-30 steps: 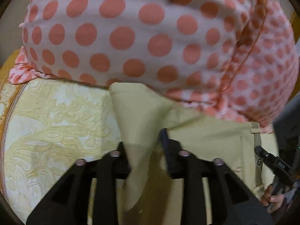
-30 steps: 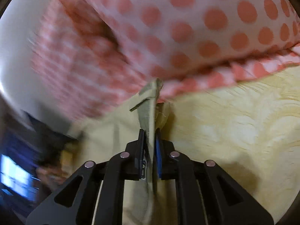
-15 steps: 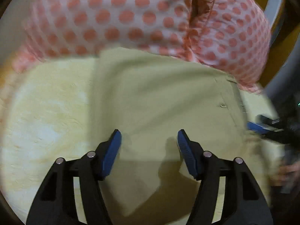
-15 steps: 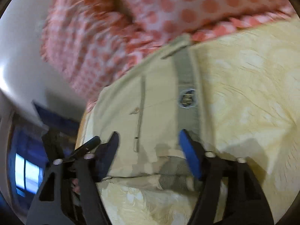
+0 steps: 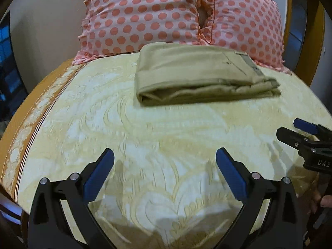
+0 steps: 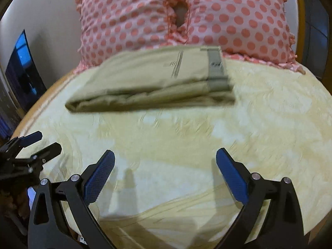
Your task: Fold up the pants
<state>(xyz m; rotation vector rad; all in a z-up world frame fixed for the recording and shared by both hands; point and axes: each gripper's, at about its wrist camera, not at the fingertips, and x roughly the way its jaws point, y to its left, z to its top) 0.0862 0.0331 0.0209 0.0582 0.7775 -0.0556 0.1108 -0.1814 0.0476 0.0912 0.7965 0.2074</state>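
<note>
The khaki pants (image 5: 197,74) lie folded in a flat stack on the yellow patterned bedspread (image 5: 145,137), at the far end against the pillows; they also show in the right wrist view (image 6: 153,78), waistband to the right. My left gripper (image 5: 165,172) is open and empty, well short of the pants. My right gripper (image 6: 165,172) is open and empty too, equally far back. Each gripper shows in the other's view: the right one (image 5: 307,137) at the right edge, the left one (image 6: 31,145) at the left edge.
Two pink pillows with coral dots (image 5: 176,14) lean against the headboard behind the pants, also in the right wrist view (image 6: 186,14). An orange border (image 5: 27,114) runs along the bed's left edge. A dark screen (image 6: 22,68) stands at left.
Both grippers were shut on the pants fabric a second ago, opened and let go, and have since pulled back from the folded pants toward the near end of the bed.
</note>
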